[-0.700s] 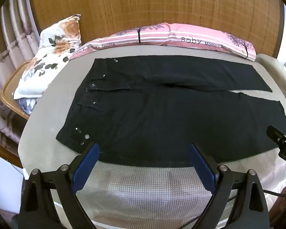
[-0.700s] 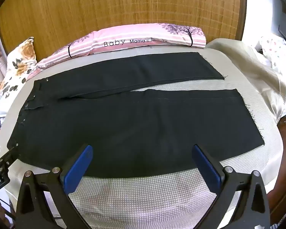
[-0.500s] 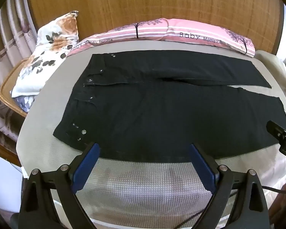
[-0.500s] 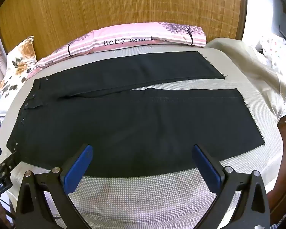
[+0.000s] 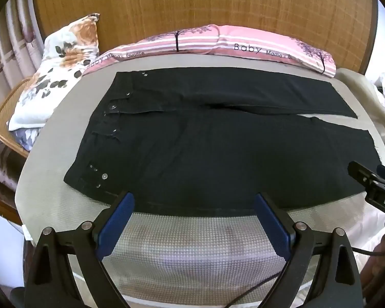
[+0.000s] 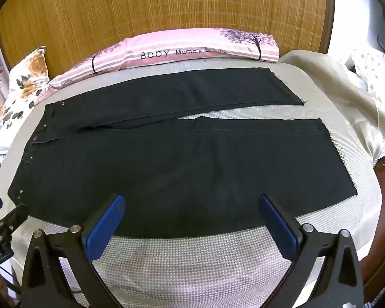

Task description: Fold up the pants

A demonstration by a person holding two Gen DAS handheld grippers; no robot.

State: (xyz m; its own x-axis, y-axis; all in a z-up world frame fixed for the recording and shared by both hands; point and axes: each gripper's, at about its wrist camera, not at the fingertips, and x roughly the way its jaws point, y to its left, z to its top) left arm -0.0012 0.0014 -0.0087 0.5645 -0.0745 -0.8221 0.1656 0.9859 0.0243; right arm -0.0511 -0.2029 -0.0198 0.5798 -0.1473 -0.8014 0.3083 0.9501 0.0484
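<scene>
Since the black pants (image 5: 218, 148) are lying flat and unfolded across the bed (image 5: 192, 251), waistband toward its left edge, you've got every fold left, with the left gripper (image 5: 193, 215) and right gripper (image 6: 192, 218) both spread wide, holding nothing.

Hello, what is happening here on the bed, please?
A person holds a claw in each hand over black pants spread flat on a bed, legs apart, not yet folded. The left claw and the right claw are both open at the near edge of the pants, gripping nothing. A pink pillow lies behind.
</scene>
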